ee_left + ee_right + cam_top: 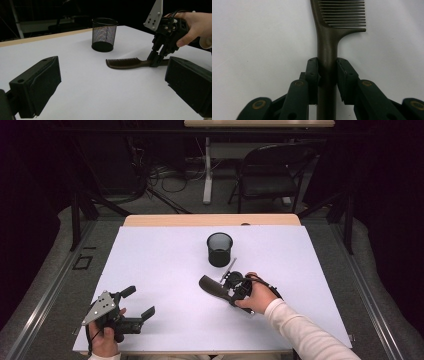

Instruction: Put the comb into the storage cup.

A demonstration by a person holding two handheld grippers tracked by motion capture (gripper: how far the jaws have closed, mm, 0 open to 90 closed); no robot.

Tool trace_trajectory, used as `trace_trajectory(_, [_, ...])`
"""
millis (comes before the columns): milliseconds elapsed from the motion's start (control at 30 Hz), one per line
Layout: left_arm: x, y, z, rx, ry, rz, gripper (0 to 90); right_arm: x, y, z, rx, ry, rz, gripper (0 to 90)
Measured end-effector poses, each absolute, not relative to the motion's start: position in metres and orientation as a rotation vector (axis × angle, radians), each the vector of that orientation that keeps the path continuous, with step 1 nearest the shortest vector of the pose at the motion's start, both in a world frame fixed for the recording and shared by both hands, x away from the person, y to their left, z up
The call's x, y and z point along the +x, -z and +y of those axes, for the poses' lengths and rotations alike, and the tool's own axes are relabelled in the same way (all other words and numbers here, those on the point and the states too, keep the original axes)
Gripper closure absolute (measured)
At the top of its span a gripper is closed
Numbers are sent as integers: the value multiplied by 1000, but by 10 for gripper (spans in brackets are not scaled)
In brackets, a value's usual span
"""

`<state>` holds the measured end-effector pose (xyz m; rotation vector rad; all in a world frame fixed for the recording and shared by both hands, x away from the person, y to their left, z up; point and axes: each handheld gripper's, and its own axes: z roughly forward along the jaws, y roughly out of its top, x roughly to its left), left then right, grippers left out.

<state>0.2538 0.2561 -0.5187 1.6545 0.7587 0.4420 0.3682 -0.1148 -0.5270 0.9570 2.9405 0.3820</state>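
A dark brown comb [212,287] lies flat on the white table sheet [165,265], its teeth end pointing left. My right gripper [232,294] is shut on the comb's handle. In the right gripper view both pads [313,72] press the sides of the handle [327,50], and the right gripper [327,63] points along the comb. The left gripper view shows the comb [125,63] resting on the sheet with the right gripper [155,62] angled down onto it. My left gripper [139,301] rests near the front left, open, with nothing between its fingers [40,82].
A black mesh pen cup [220,249] stands upright just behind the comb, near the table's middle; it is also in the left gripper view [104,35]. Beyond the far edge are a folding chair [267,175] and cables on the floor.
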Motion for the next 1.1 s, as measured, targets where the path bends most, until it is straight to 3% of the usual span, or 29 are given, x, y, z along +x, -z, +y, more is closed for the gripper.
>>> trace_trajectory(1100, [254, 519, 256, 1658, -444, 767, 5, 363, 516, -117, 967, -491, 2912, 728])
